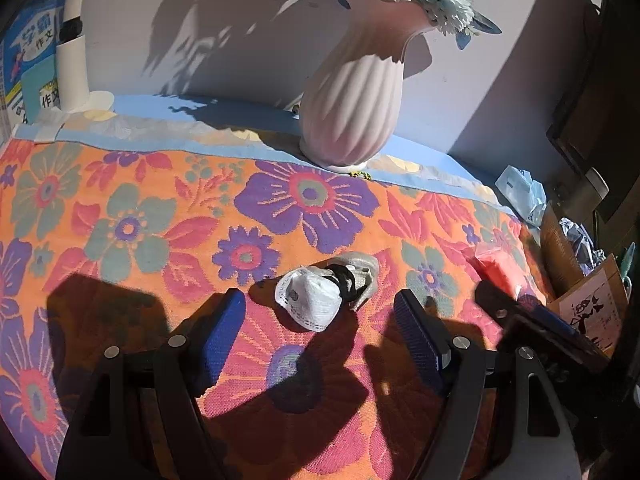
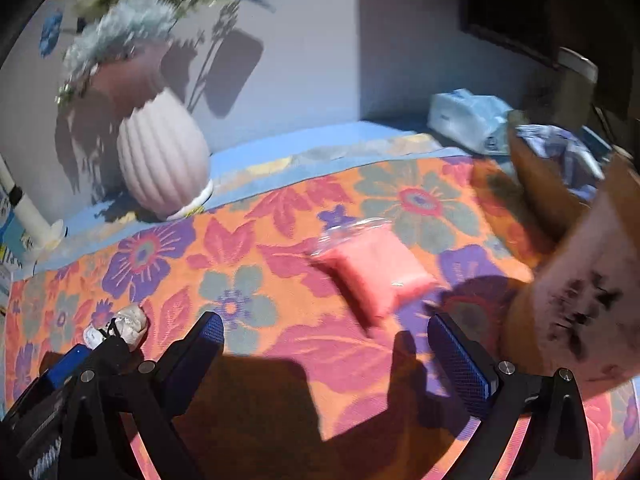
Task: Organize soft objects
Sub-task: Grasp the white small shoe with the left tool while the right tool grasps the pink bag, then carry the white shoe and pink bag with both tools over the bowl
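A white, black and beige bundle of rolled socks lies on the floral cloth, just ahead of my left gripper. That gripper is open and empty, its blue pads on either side of the bundle. A pink soft packet in clear wrap lies ahead of my right gripper, which is open and empty. The packet shows at the right in the left wrist view. The sock bundle and the left gripper's tip show at the lower left of the right wrist view.
A ribbed pink vase with blue flowers stands at the back by the wall. A cardboard box holding soft items stands at the right edge. A pale blue plastic packet lies behind it. A white lamp post stands at back left.
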The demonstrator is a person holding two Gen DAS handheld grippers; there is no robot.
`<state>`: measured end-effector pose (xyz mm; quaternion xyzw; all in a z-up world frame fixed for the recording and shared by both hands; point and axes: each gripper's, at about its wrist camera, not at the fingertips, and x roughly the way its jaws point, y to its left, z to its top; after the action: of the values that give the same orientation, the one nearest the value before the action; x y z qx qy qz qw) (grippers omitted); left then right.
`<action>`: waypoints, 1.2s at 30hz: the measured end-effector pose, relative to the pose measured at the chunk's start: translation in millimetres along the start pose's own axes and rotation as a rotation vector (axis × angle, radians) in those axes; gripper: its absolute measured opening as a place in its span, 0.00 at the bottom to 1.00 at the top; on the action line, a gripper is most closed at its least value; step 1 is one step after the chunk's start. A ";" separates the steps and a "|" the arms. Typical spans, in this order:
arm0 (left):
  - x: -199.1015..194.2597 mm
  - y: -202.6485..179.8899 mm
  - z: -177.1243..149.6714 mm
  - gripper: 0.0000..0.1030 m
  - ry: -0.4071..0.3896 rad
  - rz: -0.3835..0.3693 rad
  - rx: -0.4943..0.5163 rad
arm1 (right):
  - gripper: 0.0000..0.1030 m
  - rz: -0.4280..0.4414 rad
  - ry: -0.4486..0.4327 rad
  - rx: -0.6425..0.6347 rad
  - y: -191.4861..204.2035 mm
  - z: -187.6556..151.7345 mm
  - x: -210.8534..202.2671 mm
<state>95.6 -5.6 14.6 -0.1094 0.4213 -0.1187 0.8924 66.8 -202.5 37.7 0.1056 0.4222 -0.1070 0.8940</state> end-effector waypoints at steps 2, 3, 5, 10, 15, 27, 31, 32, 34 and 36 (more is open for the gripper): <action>1.2 -3.1 -0.7 0.73 0.004 0.008 0.015 | 1.00 -0.045 -0.011 0.008 -4.3 2.8 -0.6; 1.9 -4.9 -1.0 0.73 0.007 0.012 0.024 | 0.99 -0.060 -0.009 0.005 -4.3 6.7 2.2; 2.5 -5.8 -1.5 0.73 0.010 0.013 0.032 | 0.99 -0.078 0.016 -0.010 0.6 18.7 16.4; 4.1 -4.2 -2.4 0.73 0.019 0.006 0.025 | 0.99 -0.218 0.060 -0.106 17.0 37.0 50.2; 6.0 -7.3 -3.0 0.73 0.021 0.013 0.038 | 0.97 -0.071 0.123 0.019 -9.9 42.1 63.3; 17.5 -13.9 4.1 0.75 0.054 0.018 0.072 | 0.69 0.179 0.069 -0.069 -3.9 7.0 24.5; 21.1 -15.7 7.8 0.65 0.053 0.054 0.065 | 0.69 0.217 0.066 -0.068 -7.6 -7.7 11.0; 21.9 -17.9 7.6 0.59 0.052 0.073 0.080 | 0.69 0.224 0.068 -0.067 -8.9 -10.3 8.6; 22.2 -22.2 6.6 0.45 0.046 0.086 0.112 | 0.69 0.236 0.068 -0.074 -10.5 -14.6 4.9; 16.5 -28.2 3.7 0.44 0.020 0.078 0.143 | 0.68 0.268 0.059 -0.072 -13.2 -18.9 -2.2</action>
<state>105.3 -37.0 13.2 -0.0275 0.4247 -0.1148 0.8976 47.9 -209.6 26.3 0.1320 0.4339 0.0316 0.8907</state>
